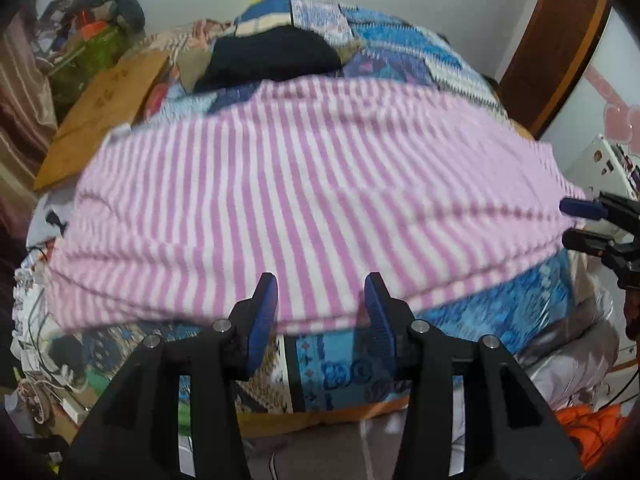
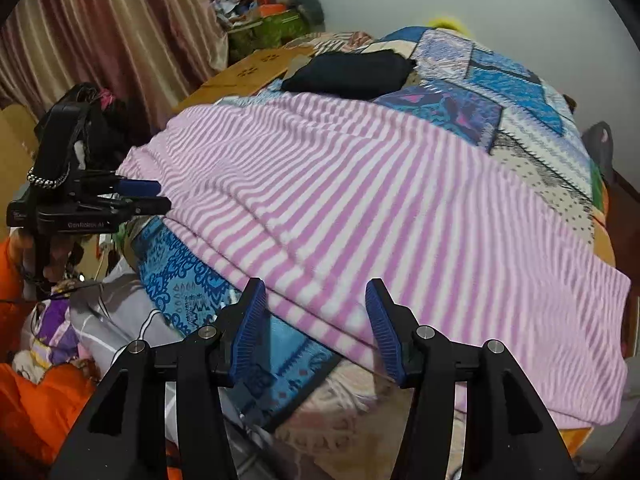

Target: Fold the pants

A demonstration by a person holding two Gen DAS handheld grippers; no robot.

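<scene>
The pink-and-white striped pants (image 1: 304, 200) lie spread flat across the patchwork bedspread (image 1: 400, 52); they also show in the right wrist view (image 2: 360, 208). My left gripper (image 1: 322, 284) is open and empty, its blue pads just at the near hem of the pants. My right gripper (image 2: 316, 290) is open and empty over the near edge of the pants. Each gripper shows in the other's view: the right one (image 1: 568, 222) at the pants' right end, the left one (image 2: 160, 196) at the left end.
A folded dark garment (image 1: 272, 56) lies on the bed behind the pants. A cardboard sheet (image 1: 104, 116) rests at the far left. A cluttered pile (image 2: 264, 16) and a striped curtain (image 2: 100, 28) stand beyond. Orange cloth (image 2: 36, 400) and bedding lie on the floor.
</scene>
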